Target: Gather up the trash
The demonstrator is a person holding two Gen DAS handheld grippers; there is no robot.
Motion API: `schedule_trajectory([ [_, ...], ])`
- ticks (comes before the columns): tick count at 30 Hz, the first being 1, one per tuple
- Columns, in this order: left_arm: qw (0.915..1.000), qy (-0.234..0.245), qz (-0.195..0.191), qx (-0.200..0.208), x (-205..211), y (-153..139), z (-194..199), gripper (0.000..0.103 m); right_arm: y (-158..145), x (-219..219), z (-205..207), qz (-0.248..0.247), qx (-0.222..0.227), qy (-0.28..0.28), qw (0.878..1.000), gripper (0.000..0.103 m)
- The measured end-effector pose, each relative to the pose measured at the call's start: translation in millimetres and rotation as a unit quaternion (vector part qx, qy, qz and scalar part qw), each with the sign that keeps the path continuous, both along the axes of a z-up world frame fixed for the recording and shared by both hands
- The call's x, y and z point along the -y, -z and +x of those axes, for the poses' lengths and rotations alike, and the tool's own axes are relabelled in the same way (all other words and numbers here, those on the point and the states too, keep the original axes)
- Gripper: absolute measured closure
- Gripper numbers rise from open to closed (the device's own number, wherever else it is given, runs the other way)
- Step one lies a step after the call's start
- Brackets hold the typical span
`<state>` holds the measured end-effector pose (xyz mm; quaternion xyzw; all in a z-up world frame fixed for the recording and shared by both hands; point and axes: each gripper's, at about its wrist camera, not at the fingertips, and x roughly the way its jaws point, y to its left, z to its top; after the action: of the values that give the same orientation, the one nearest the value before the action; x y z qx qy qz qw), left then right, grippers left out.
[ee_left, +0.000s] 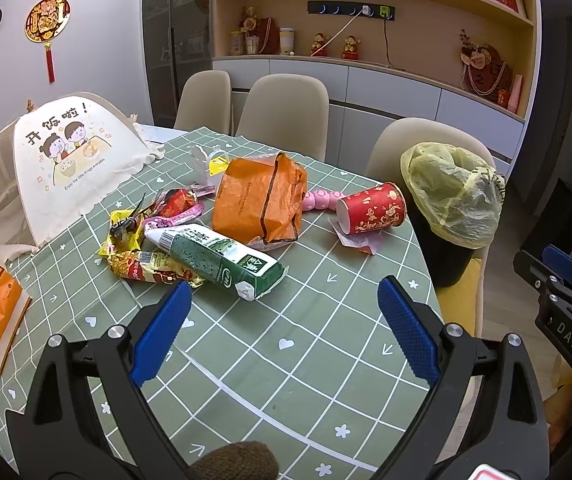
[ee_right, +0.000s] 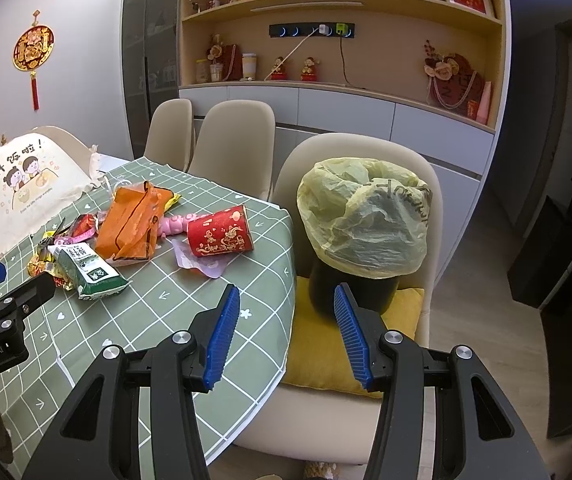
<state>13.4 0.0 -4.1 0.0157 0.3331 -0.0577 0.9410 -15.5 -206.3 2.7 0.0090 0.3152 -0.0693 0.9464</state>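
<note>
you have barely begun, judging from how things lie: nothing is in either tool, and all the trash sits on the worktop (ee_left: 326, 360) beside the bin (ee_right: 362, 236). your left gripper (ee_left: 282, 320) hangs over the near edge with its fingers spread wide and empty; your right gripper (ee_right: 286, 328) points at the gap between worktop edge and bin, fingers parted and empty too. take the bin, lined with a yellowish bag and standing on a chair cushion (ee_right: 318, 352), as your landmark. nearest to it lies the red paper cup (ee_left: 372, 208) on its side, with a pink wrapper (ee_left: 356, 240) under its mouth. farther from the bin is the crumpled orange packet (ee_left: 260, 202), a pink beaded thing (ee_left: 324, 200) between it and the cup. farthest away is the heap of the green and white carton (ee_left: 222, 258), yellow and red snack wrappers (ee_left: 146, 266) and small pink and red wrappers (ee_left: 178, 206). you cannot see whether anything is inside the bag. every piece seems left to move; the cup looks the shortest carry.
</note>
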Motion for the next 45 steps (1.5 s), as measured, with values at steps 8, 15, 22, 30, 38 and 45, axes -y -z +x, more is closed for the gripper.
schedule_trajectory([
  [8, 1.0000, 0.000, -0.001, 0.000, 0, 0, 0, 0.013, 1, 0, 0, 0.001, -0.001, 0.000, 1.000, 0.056],
  [15, 1.0000, 0.002, -0.001, -0.001, 2, 2, 2, 0.013, 3, 2, 3, -0.001, -0.007, 0.002, 1.000, 0.056],
  [22, 0.9999, -0.009, -0.003, -0.005, -13, 11, 18, 0.013, 10, 6, 21, 0.006, -0.021, -0.005, 1.000, 0.056],
  [30, 0.9989, -0.043, -0.011, -0.012, -57, 23, 51, 0.013, 29, -4, 80, 0.022, -0.064, -0.088, 0.994, 0.056],
  [38, 0.9956, -0.079, -0.029, -0.041, -86, 36, 73, 0.010, 38, -4, 177, 0.026, -0.080, -0.153, 0.985, 0.056],
  [45, 0.9926, -0.102, -0.004, -0.066, -85, 42, 81, 0.009, 66, -1, 239, 0.044, -0.113, -0.178, 0.977, 0.056],
])
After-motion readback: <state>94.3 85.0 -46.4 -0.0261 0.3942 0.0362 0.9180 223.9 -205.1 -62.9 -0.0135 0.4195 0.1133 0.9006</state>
